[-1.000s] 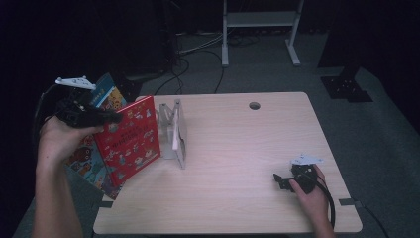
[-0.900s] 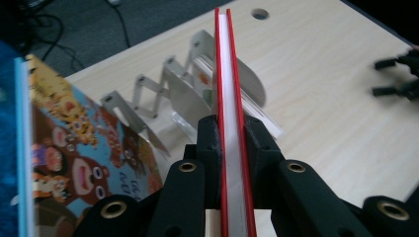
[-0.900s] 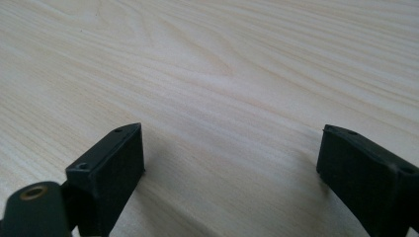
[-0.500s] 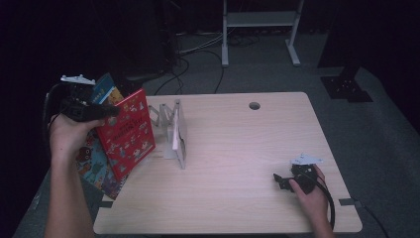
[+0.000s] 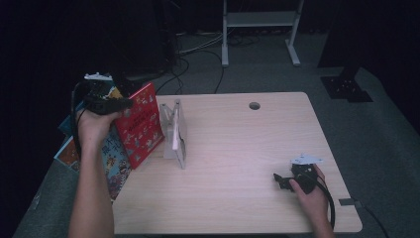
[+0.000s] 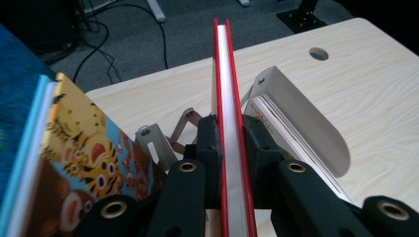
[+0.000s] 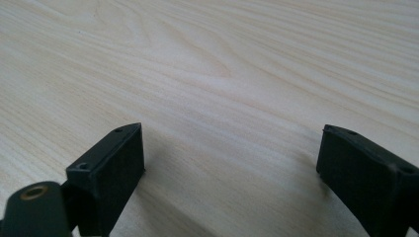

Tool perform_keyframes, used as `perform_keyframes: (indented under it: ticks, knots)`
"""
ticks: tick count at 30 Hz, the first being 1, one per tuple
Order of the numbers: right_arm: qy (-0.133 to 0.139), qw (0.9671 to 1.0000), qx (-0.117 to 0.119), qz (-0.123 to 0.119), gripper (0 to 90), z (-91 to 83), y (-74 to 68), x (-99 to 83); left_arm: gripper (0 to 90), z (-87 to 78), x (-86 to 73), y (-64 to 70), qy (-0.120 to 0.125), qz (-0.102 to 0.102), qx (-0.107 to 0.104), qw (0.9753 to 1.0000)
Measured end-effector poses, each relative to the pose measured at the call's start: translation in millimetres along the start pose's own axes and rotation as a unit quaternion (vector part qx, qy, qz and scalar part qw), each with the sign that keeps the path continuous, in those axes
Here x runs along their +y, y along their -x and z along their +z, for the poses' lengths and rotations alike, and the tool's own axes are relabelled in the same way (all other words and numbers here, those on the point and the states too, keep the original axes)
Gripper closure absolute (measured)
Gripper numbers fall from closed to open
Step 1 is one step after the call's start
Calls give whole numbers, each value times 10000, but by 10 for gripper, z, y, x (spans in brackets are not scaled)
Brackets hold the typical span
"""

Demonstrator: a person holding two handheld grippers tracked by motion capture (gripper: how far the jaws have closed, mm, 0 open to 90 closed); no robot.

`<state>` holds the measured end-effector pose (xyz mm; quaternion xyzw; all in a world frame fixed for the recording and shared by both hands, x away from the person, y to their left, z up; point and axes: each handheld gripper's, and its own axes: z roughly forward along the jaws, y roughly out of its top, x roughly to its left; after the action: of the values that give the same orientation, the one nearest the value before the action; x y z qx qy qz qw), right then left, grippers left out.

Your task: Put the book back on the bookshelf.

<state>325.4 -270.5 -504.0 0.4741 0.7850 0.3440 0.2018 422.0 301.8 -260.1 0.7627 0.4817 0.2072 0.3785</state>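
Observation:
My left gripper [image 5: 119, 104] is shut on the top edge of a thin red picture book [image 5: 141, 125], held upright and tilted at the table's left edge. In the left gripper view the red book [image 6: 228, 89] runs edge-on between the two jaws of my left gripper [image 6: 231, 143]. Just to its right stands a pale metal book rack [image 5: 174, 130] [image 6: 296, 113] with a thin book in it. My right gripper [image 5: 280, 180] rests low on the table near the front right corner. Its jaws stand wide apart over bare wood, so my right gripper [image 7: 230, 158] is open.
Other picture books [image 5: 111, 158] lean or lie at the table's left edge, one with tigers on its cover [image 6: 79, 153]. A cable hole [image 5: 254, 105] sits near the table's far edge. Cables and a stand's legs [image 5: 257, 37] are on the floor behind.
My left hand has carried the red book up and to the right, closer to the rack and more upright. The right gripper has stayed put.

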Motion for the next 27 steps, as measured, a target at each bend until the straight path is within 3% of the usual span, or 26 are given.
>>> perform_keyframes:
  ticks: [7,13,22,27]
  knots:
    - [-4,10000,0,0,100,0,-1,0,793,61,-75,7,51,37,197,9998]
    - [-3,10000,-1,-2,101,0,-1,0,793,71,-160,63,-136,71,257,9996]
    - [-6,10000,-6,-3,100,0,-1,0,775,73,-117,97,-347,126,257,9990]
    - [-3,10000,-2,-3,100,0,-1,0,700,14,-81,96,-358,186,241,9989]
